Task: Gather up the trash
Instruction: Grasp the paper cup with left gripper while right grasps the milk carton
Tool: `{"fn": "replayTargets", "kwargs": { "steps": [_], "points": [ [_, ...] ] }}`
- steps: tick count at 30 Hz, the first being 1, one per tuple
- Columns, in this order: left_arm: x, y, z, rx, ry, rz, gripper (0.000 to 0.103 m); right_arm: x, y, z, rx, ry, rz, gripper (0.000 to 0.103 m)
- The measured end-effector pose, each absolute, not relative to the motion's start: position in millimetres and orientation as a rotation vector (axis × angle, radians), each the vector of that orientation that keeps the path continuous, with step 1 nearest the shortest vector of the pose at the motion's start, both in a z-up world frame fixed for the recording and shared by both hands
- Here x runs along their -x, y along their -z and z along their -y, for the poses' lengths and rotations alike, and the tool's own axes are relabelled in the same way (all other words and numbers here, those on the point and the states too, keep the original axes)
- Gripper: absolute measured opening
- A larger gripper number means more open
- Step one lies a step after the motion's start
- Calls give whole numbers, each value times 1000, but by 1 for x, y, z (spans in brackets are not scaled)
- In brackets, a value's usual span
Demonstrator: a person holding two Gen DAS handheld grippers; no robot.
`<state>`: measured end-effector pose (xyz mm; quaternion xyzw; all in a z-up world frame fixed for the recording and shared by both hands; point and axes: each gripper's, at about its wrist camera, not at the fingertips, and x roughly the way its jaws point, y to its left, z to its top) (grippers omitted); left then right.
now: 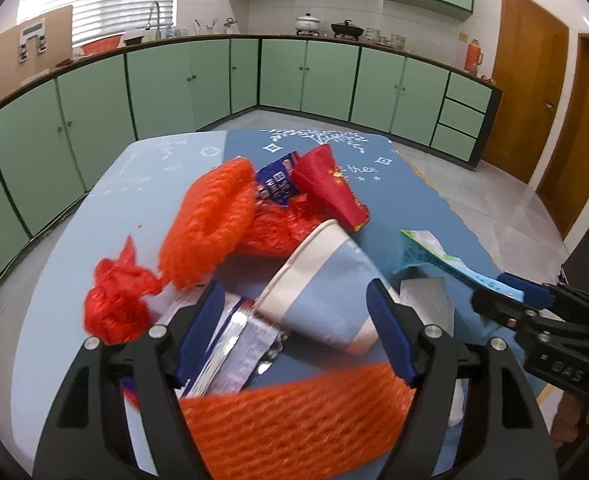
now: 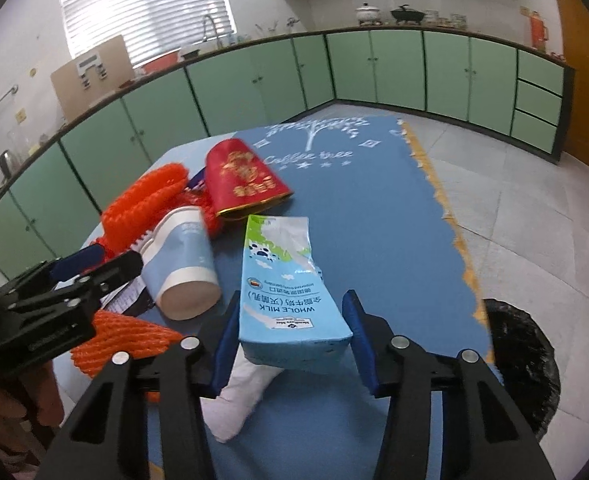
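Milk carton between my right fingers, parted beside its base: light, crushable; left gripper spread around paper cup.

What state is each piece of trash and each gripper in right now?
Milk carton: lying flat, between the open right gripper fingers.
Paper cup: tipped on its side.
Left gripper: open, around the cup.
Red envelope: lying on the tablecloth, mouth open.
Red plastic bag: crumpled.
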<state>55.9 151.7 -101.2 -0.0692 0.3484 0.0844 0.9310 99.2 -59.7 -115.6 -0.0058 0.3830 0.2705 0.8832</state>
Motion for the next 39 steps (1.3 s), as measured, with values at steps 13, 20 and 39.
{"fn": "replayTargets", "kwargs": {
  "steps": [13, 20, 39],
  "points": [
    [-84, 123, -143, 104, -95, -766, 90, -105, 116, 68, -4, -532, -807, 48],
    [-90, 123, -145, 79, -90, -766, 92, -106, 116, 66, -3, -528, -812, 48],
    [-90, 124, -162, 140, -2, -788, 78, -107, 116, 66, 1, -513, -817, 48]
  ]
}}
